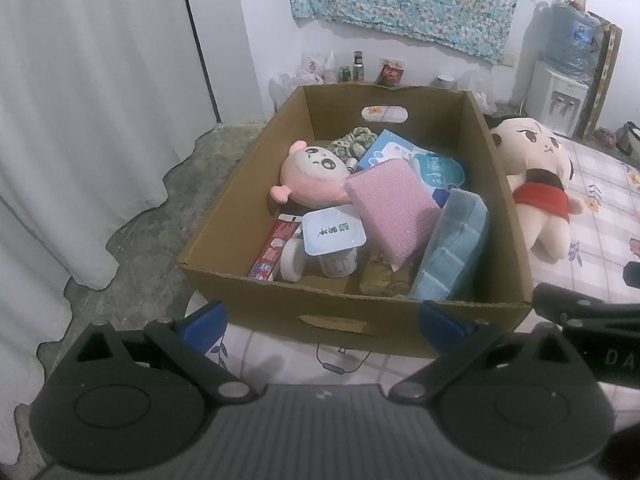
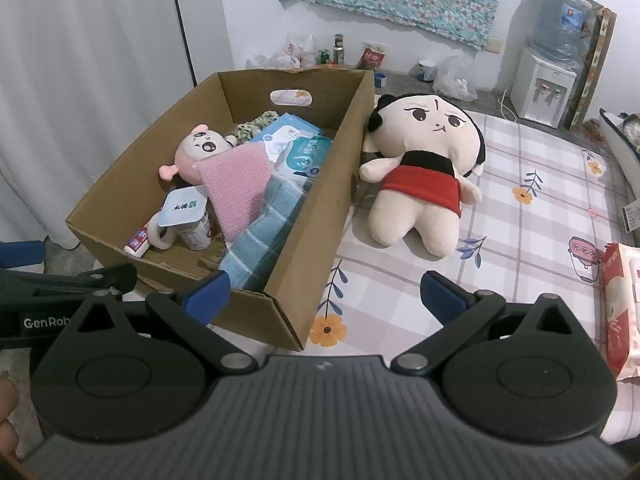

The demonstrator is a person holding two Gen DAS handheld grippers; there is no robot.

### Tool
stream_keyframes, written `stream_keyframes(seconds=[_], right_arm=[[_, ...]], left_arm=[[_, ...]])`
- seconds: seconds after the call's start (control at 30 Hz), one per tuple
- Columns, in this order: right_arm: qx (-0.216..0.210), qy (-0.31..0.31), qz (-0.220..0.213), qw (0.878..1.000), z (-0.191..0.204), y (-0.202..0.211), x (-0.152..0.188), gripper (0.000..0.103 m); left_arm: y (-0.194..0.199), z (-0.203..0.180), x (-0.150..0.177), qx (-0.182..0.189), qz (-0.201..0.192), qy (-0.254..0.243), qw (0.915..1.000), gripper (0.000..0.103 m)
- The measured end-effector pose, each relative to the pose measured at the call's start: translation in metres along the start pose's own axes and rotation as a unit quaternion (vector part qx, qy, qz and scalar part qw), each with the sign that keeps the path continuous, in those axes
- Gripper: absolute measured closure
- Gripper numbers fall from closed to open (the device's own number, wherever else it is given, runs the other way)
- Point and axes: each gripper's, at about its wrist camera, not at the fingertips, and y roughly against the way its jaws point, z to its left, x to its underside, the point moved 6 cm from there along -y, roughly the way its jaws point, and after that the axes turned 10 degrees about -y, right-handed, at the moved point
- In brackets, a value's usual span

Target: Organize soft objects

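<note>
A cardboard box [image 1: 224, 216] [image 2: 304, 240] stands on the checked bedsheet. It holds a pink plush [image 1: 310, 176] [image 2: 198, 148], a pink sponge [image 1: 394, 208] [image 2: 236, 188], a folded blue cloth [image 1: 454, 248] [image 2: 260, 240], wipe packs [image 1: 434, 170] [image 2: 304, 154] and a yoghurt cup [image 1: 334, 240] [image 2: 186, 216]. A big doll in a red skirt [image 1: 536, 180] [image 2: 424, 168] lies face up on the sheet just right of the box. My left gripper [image 1: 322, 320] hangs open before the box's near wall. My right gripper [image 2: 324, 292] is open over the box's near right corner, empty.
A red wipe pack [image 2: 622, 312] lies at the sheet's right edge. A water dispenser [image 2: 544, 80] stands at the back right, bottles and bags [image 2: 316, 54] along the far wall. White curtains [image 1: 80, 120] and bare concrete floor [image 1: 160, 216] lie to the left.
</note>
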Motion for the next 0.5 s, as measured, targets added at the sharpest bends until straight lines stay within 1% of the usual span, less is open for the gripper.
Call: stream_keyframes(seconds=[0.5], right_arm=[[0.004, -0.001, 0.000, 1.000, -0.0005, 0.0005, 0.0007, 0.001]], left_arm=[[0.0000, -0.0003, -0.0002, 0.001, 0.001, 0.000, 1.0000, 0.002]])
